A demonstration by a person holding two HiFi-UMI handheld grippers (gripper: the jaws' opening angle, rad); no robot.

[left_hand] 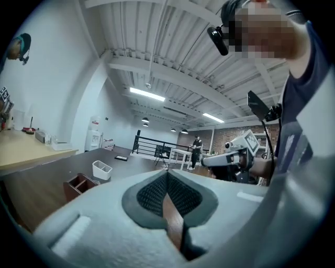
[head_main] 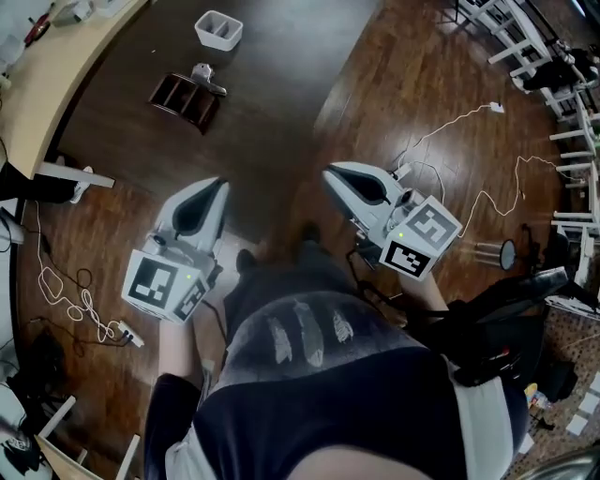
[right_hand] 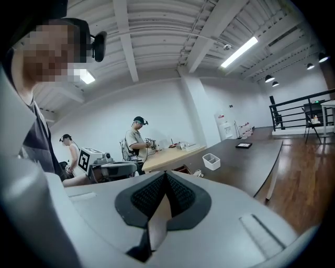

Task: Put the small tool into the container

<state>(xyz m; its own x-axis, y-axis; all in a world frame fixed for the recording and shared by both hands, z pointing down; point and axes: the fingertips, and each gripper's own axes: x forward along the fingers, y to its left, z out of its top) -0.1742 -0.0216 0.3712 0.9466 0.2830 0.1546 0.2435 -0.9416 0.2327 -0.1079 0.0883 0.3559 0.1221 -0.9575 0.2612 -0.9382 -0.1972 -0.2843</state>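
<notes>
One dark table (head_main: 272,66) fills the far middle of the scene, and one pale wooden table (head_main: 56,66) curves along its left. The person's dark-clad body (head_main: 328,394) takes up the near side.

There are two grippers, both held over the wooden floor (head_main: 422,75) on the near side of the dark table, well apart from everything on it. The left gripper (head_main: 217,186) has its jaws pressed together at the tips, with nothing between them. The right gripper (head_main: 330,172) is likewise closed and empty.

Three things sit on the dark table's left part. One brown box (head_main: 185,98) with divided compartments lies nearest. One white container (head_main: 218,28), split in two by a wall, stands farther off and slightly right. The one small tool (head_main: 208,78) lies on the table top between them, just beside the box's far right corner; whether it touches the box I cannot tell. It is outside both the box and the container.

White racks (head_main: 525,37) stand at the far right. One thin white cable (head_main: 469,117) trails over the floor on the right, and another (head_main: 70,295) is looped on the left. The right gripper view shows two other people (right_hand: 137,138) behind the pale table.
</notes>
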